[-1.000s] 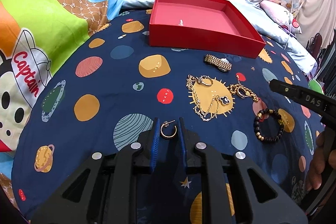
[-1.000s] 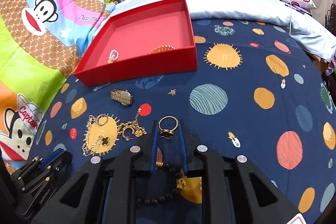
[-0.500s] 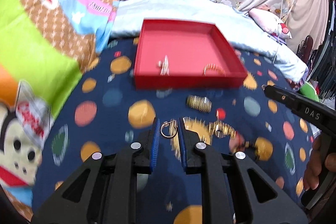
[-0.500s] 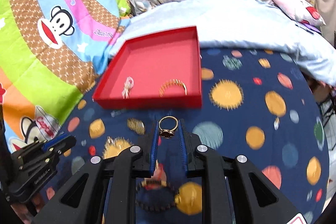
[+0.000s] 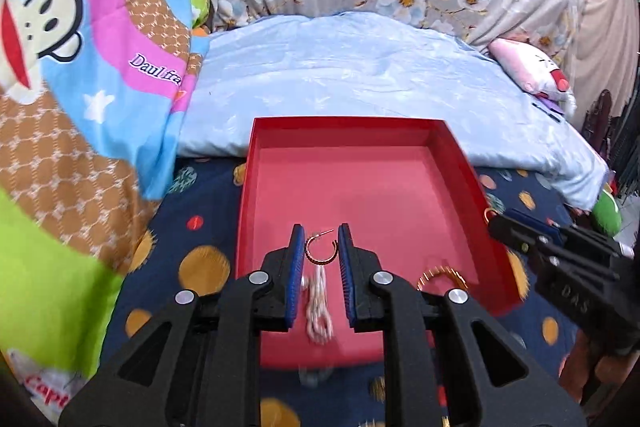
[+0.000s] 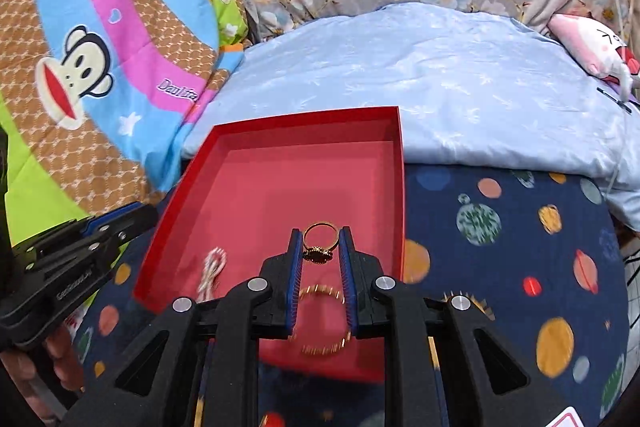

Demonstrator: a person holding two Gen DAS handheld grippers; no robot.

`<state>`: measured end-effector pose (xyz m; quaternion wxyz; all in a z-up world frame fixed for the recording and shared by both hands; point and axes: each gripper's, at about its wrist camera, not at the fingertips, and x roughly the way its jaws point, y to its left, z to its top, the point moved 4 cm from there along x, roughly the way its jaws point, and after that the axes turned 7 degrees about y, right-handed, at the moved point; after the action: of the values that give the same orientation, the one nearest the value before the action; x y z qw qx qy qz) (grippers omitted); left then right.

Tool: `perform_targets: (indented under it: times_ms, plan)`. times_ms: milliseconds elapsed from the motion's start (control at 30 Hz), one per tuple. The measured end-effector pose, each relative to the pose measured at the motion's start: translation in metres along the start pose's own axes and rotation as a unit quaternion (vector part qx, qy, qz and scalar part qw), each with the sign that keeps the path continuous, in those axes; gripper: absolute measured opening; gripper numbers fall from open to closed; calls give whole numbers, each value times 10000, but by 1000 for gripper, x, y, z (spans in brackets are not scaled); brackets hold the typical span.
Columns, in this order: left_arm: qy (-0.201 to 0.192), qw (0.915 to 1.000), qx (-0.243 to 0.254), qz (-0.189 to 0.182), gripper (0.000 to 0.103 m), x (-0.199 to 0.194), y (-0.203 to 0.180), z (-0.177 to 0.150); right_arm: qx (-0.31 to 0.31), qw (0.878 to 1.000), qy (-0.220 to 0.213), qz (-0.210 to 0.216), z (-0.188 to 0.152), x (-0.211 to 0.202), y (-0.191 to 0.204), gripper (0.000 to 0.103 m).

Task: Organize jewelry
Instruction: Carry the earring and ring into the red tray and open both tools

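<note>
Our left tool (image 5: 320, 243) is clamped on a gold hoop earring (image 5: 321, 250), its open hoop standing between the blue pads with the post poking out ahead. Our right tool (image 6: 319, 241) is clamped on a gold ring (image 6: 318, 241) with a dark stone, band uppermost. Both pieces hang above the red tray (image 5: 460, 155) on the bed, whose floor lies directly beneath and ahead of each tool tip, so we judge the coming move to be a straight release downward, neither hand nearer than the other.

Already in the tray, below the left tool, is a pale twisted chain piece (image 5: 318, 301), its long axis running toward us; to the right of that tool sits a gold bangle (image 5: 440, 277), which in the right wrist view lies under the right tool. Both are blurred, and the tool bodies cut off the tray's near wall, so we cannot tell how close the tips are to the floor. Jewelry left on the planet-print blanket (image 6: 500, 247) is mostly hidden.
</note>
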<state>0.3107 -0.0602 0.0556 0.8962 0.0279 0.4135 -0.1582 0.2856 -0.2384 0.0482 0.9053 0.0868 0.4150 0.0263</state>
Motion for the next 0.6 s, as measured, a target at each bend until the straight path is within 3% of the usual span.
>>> perform_targets:
  times_ms: [433, 467, 600]
  plan:
    - [306, 9991, -49, 292, 17, 72, 7, 19, -212, 9987, 400, -224, 8, 63, -1, 18]
    - [318, 9989, -81, 326, 19, 75, 8, 19, -220, 9987, 377, -258, 9, 64, -1, 21]
    - [187, 9981, -184, 558, 53, 74, 13, 18, -244, 9987, 234, -382, 8, 55, 0, 32]
